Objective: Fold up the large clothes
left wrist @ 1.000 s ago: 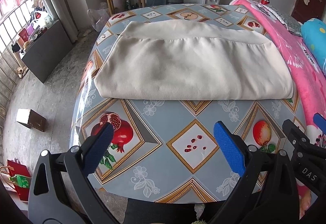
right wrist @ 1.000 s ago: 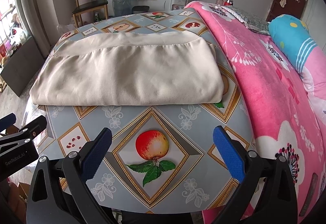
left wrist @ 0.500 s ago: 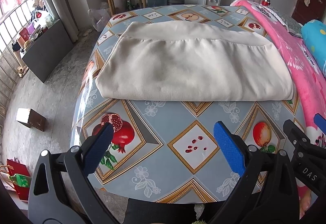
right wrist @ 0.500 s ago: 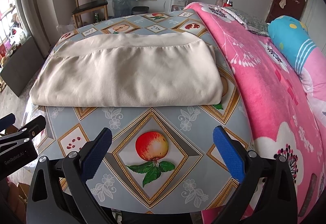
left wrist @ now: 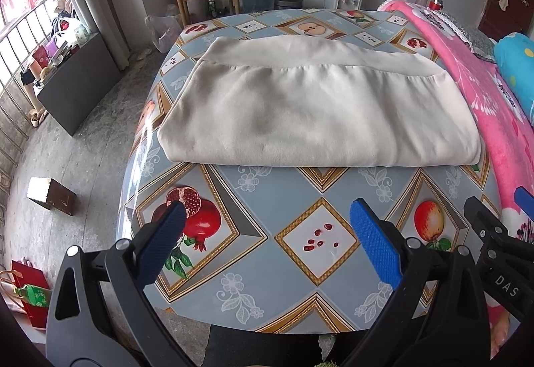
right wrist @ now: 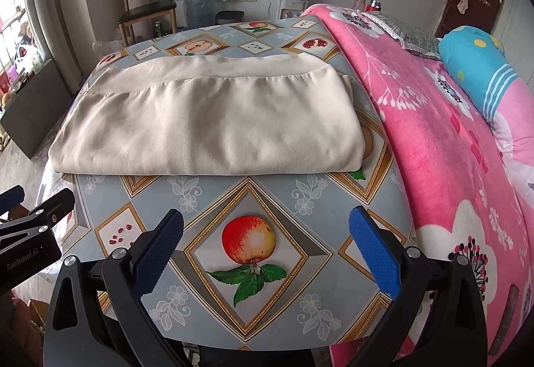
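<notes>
Table (left wrist: 267,193): folded beige garment (left wrist: 317,113) | left gripper (left wrist: 267,233), right gripper (right wrist: 267,240): wide apart, empty

- The table (left wrist: 267,266) wears a glossy grey-blue cloth printed with framed fruit: pomegranates, apples and seeds.
- A folded beige garment (left wrist: 317,110) lies flat across its far half, the folded edge toward the near side and a hemmed band along the far side.
- The near half lies bare.
- A pink floral blanket (right wrist: 450,150) borders the table's right edge.
</notes>
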Demonstrator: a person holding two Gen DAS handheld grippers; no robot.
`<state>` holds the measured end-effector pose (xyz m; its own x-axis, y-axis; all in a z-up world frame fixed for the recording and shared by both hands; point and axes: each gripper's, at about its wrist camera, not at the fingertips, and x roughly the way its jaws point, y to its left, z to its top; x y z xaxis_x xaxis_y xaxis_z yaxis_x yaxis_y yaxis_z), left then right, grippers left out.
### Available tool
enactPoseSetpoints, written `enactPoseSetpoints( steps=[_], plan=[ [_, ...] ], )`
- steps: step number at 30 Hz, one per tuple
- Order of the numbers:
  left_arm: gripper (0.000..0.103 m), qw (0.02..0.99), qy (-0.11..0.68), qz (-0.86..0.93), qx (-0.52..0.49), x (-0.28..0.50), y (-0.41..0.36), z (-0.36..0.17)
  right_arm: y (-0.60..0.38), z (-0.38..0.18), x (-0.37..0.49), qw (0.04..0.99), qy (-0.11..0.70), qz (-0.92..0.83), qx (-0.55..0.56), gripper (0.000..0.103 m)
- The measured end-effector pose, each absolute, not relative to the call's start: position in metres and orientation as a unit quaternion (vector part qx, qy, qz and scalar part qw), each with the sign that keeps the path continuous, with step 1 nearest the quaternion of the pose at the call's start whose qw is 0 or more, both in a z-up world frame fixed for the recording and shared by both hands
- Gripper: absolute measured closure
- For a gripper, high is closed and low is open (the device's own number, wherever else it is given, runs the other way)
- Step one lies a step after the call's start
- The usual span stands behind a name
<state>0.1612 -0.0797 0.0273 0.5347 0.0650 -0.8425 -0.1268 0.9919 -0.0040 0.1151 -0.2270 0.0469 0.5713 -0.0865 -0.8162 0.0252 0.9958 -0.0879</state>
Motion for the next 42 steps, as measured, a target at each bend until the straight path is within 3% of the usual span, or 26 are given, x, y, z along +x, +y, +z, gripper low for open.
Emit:
enactPoseSetpoints(
  steps=[42],
  plan=[
    [0.008,0.876,0.479,0.056,-0.032,0.161,-0.0809,0.0282,-0.23,0.0486,0.115,0.886,0.462,-0.032,-0.035,0.006]
  ],
)
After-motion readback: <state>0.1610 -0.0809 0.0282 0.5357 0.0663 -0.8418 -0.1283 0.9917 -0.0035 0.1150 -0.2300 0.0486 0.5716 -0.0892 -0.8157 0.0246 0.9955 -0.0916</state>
